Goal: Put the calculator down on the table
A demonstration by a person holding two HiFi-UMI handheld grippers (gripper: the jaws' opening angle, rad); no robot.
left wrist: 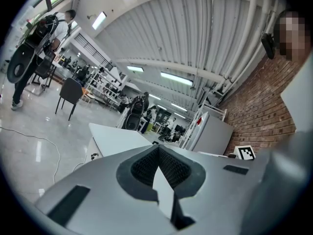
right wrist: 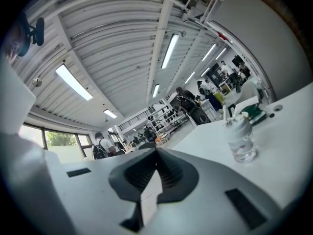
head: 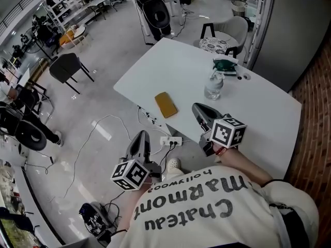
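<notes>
Left gripper (head: 141, 137) and right gripper (head: 198, 109) were closed, empty; calculator (head: 166, 104) lay on worktop (head: 258, 112), just left of right gripper.

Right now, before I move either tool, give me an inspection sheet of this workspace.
Surface: white table, objects spread apart.
Job's things: flat mustard-yellow rectangular calculator, lying near the table's near edge, ungripped.
Clutter: clear plastic water bottle, upright; dark green object behind it.
Grippers: left tool shut, empty, over the floor; right tool shut, empty, over the table.
Cables: white power strip and white cables on the floor.
Surroundings: black chair, red brick wall.
</notes>
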